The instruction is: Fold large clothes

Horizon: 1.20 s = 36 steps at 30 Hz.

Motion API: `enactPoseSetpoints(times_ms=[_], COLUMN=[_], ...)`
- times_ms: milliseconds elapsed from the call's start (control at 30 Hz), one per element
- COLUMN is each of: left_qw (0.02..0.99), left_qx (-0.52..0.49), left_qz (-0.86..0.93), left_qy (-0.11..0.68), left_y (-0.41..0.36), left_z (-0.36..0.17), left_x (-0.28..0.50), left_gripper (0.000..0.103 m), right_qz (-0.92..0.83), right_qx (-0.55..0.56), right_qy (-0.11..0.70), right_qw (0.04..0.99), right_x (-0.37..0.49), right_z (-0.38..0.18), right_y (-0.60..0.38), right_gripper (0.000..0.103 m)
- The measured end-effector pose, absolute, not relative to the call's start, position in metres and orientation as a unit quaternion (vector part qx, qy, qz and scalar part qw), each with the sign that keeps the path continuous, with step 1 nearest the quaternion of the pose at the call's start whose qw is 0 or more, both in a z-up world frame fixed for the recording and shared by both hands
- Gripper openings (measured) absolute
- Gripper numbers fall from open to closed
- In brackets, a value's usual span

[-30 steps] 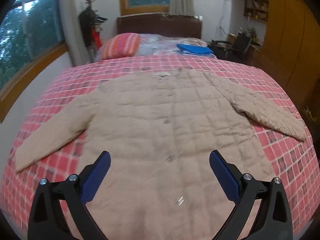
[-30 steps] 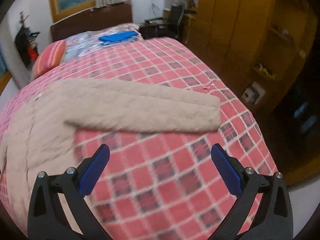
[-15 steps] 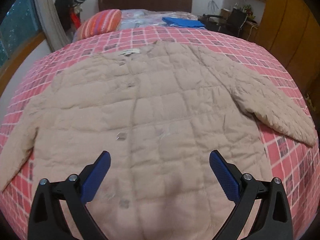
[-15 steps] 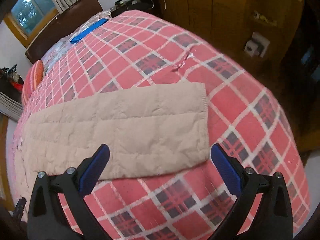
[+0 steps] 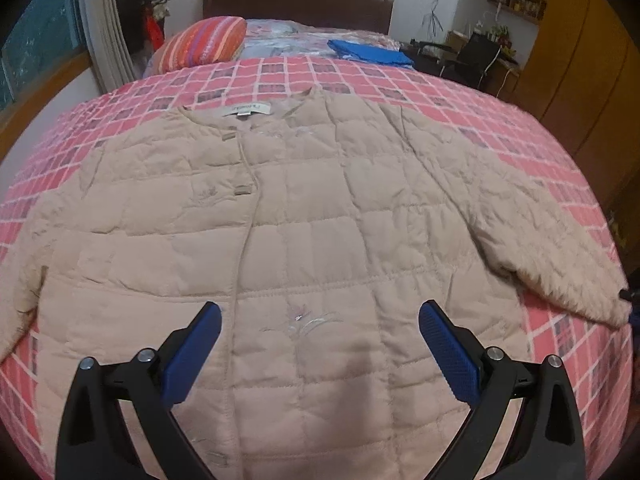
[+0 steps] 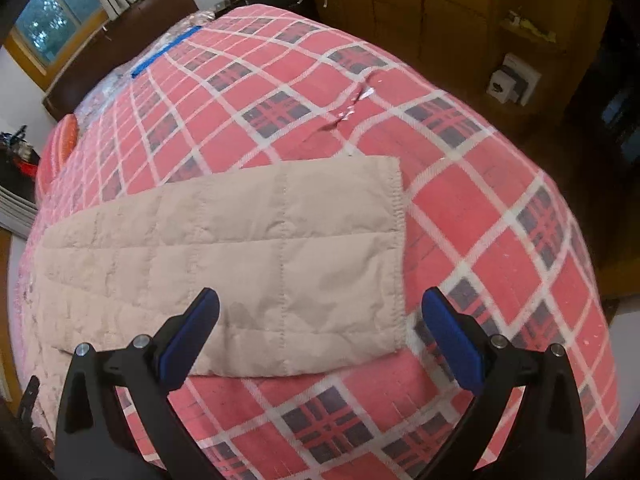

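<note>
Here the beige quilted jacket (image 5: 304,216) lies flat, front up, on the bed's red checked blanket (image 6: 480,208), sleeves spread. The left tongs (image 5: 320,344) hover spread wide over its lower front, holding nothing. The right tongs (image 6: 320,336), likewise released, hang above the sleeve cuff (image 6: 384,256).

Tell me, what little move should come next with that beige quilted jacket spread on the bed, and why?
Probably lower the right gripper onto the sleeve cuff and close on it. The quilted jacket lies flat on the plaid bedspread with its sleeves spread out; both grippers are open and hold nothing, and the cuff edge sits just ahead of the right gripper. The left gripper hovers over the hem.
</note>
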State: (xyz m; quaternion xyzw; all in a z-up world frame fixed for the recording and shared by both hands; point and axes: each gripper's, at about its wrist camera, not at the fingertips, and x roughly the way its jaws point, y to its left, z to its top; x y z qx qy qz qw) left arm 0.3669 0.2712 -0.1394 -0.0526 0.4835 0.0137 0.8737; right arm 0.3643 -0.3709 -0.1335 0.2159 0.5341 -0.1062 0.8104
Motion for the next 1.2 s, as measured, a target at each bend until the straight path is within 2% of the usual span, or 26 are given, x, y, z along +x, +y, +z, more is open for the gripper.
enactPoseSetpoints(times_ms=[367,467,567,633,667,700,767,867,900,1000,1100,1200], left_qw=[0.838,0.833,0.824,0.817,0.813,0.809,0.805,0.802,0.8,0.798,0.799,0.799], left_qx=[-0.098,-0.103,-0.116,-0.123,-0.126,-0.128,-0.133,-0.145,-0.15,-0.154,-0.151,-0.154], left_qz=[-0.073,-0.091,-0.097,-0.107,-0.114,-0.119,-0.124,-0.132,-0.135,-0.136,-0.138,-0.143], left_qy=[0.531,0.536,0.546,0.552,0.557,0.561,0.564,0.565,0.566,0.567,0.565,0.564], left_y=[0.252,0.247,0.249,0.249,0.248,0.247,0.246,0.248,0.25,0.254,0.255,0.259], left_z=[-0.144,-0.146,-0.151,-0.156,-0.159,-0.162,-0.166,-0.169,-0.171,-0.175,-0.178,-0.181], left_x=[0.391,0.393,0.397,0.4,0.402,0.403,0.404,0.404,0.405,0.405,0.405,0.405], left_gripper=[0.097,0.083,0.079,0.067,0.053,0.045,0.038,0.02,0.016,0.011,0.008,0.007], right_qz=[-0.094,-0.094,-0.099,-0.098,-0.099,-0.101,-0.103,-0.103,-0.1,-0.084,-0.082,-0.077], right_qx=[0.223,0.218,0.216,0.219,0.217,0.215,0.21,0.206,0.207,0.214,0.209,0.207], right_qy=[0.535,0.536,0.537,0.536,0.535,0.536,0.535,0.534,0.533,0.53,0.522,0.501], right_qw=[0.81,0.81,0.81,0.81,0.81,0.81,0.812,0.813,0.814,0.816,0.823,0.837], right_x=[0.373,0.372,0.372,0.37,0.37,0.37,0.37,0.368,0.368,0.366,0.365,0.365], right_z=[-0.14,-0.141,-0.143,-0.143,-0.143,-0.143,-0.143,-0.141,-0.14,-0.138,-0.132,-0.114], right_y=[-0.365,-0.364,-0.367,-0.369,-0.369,-0.37,-0.369,-0.368,-0.368,-0.366,-0.36,-0.349], right_gripper=[0.1,0.093,0.083,0.08,0.076,0.075,0.068,0.055,0.051,0.028,0.021,0.019])
